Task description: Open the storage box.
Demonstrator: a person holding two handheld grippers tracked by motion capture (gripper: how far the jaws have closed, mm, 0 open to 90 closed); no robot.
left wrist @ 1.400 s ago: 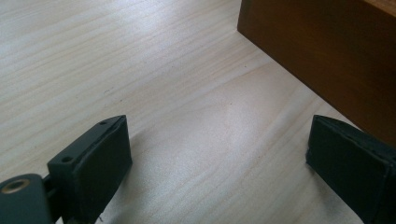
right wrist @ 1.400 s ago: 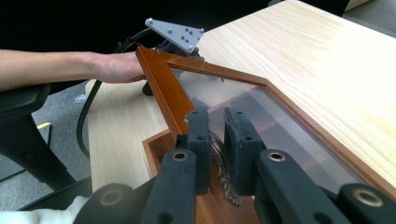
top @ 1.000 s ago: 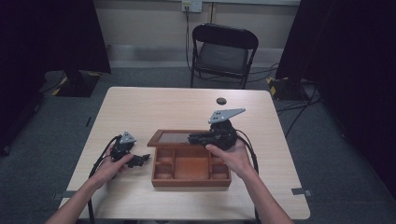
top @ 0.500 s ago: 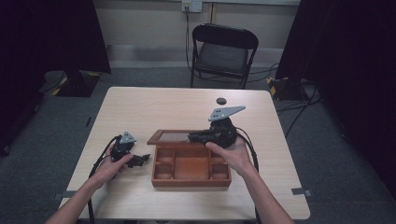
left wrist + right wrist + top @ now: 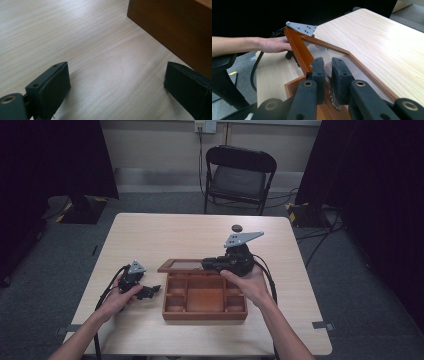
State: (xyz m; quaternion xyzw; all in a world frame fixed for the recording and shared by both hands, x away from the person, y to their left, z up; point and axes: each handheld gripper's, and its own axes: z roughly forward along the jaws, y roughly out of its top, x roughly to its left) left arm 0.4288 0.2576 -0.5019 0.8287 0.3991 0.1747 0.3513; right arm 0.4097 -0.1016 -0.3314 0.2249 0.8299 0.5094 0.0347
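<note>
Right gripper view: right gripper (image 5: 327, 75) jaws pinch the lid's (image 5: 298, 50) latch.

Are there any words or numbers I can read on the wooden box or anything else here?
None: no words, numbers or signs can be read on the wooden box, its glass lid, the table, the right gripper or the left gripper.

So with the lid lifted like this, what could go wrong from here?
The right tool pinches only the small metal clasp on the lid's edge, so the lid may slip free and drop shut. The left tool stands open beside the wooden box without touching it, so the box could slide or tip as the lid swings back.
</note>
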